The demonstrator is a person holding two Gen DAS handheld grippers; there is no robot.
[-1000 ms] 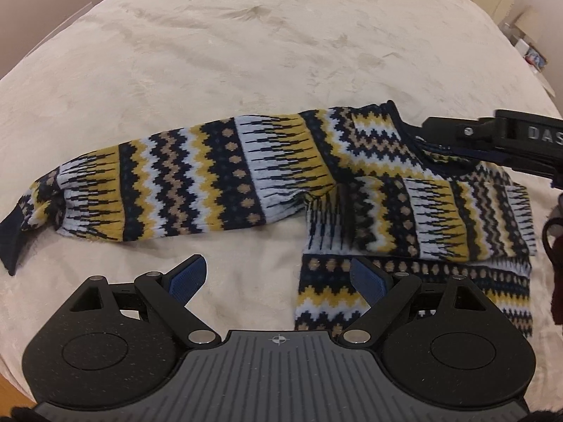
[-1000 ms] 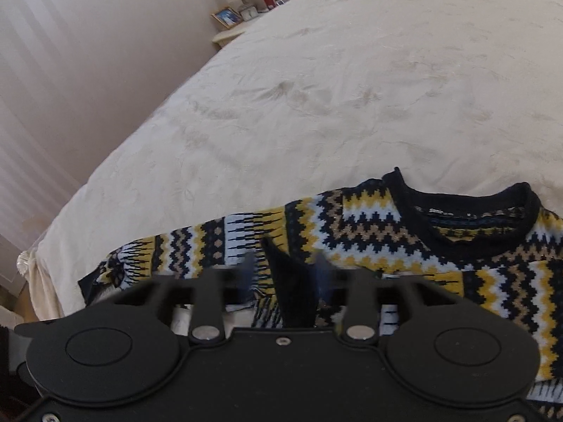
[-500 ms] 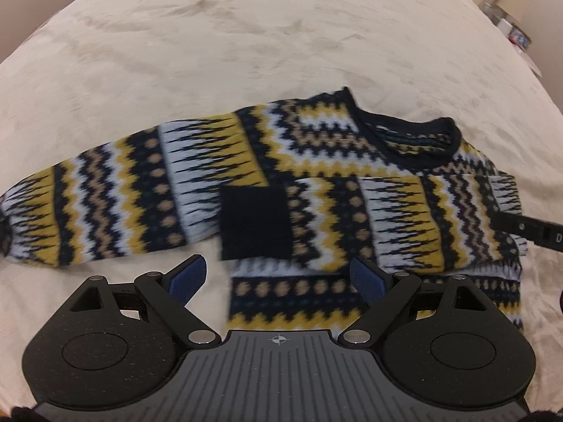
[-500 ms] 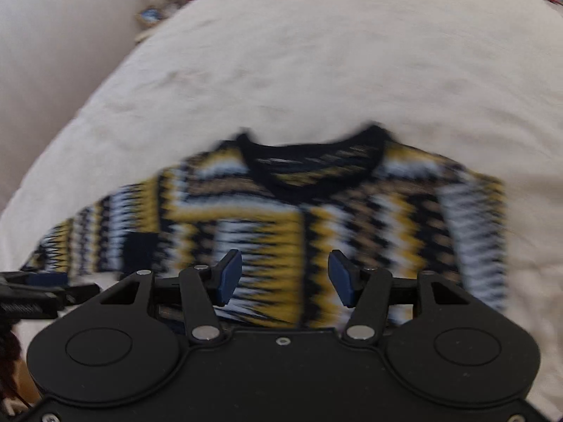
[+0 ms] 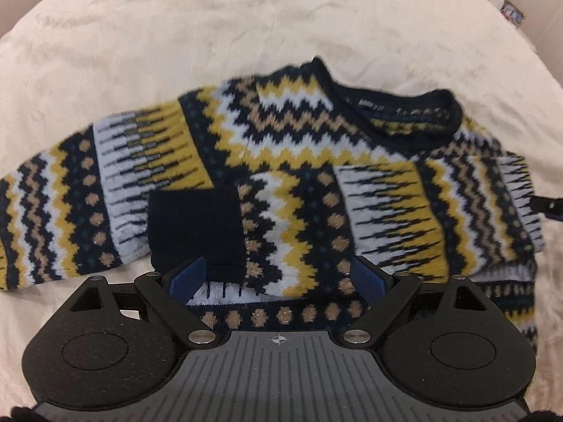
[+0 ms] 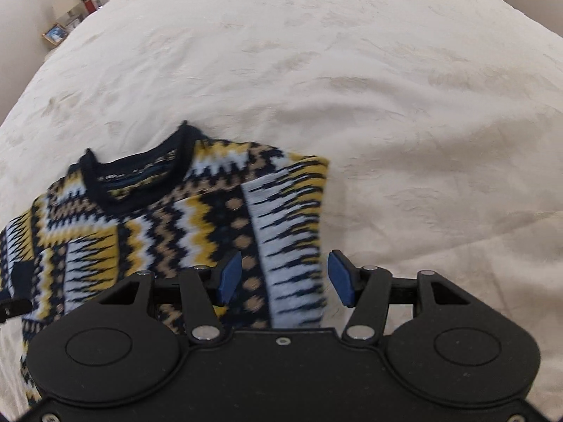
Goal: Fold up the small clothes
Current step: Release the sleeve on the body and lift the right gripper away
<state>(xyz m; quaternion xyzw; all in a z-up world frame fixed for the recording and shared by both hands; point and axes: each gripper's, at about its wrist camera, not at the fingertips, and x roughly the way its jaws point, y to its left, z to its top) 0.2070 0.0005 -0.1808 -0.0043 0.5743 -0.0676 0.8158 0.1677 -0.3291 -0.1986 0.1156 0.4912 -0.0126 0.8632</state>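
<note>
the bed carries the sweater flat, one sleeve already folded across the chest, its dark cuff near my left gripper. both my grippers hang released above the knit, gripping nothing. my right gripper straddles the folded side edge; i'd pinch both layers low before turning the side inward.

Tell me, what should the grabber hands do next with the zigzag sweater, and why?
Probably the left gripper should take the long sleeve that lies stretched out flat on the bedspread and fold it across the sweater. The other sleeve is already folded over the front, its dark cuff on the chest. Both grippers are open and hold nothing; the right gripper hovers at the folded edge.
</note>
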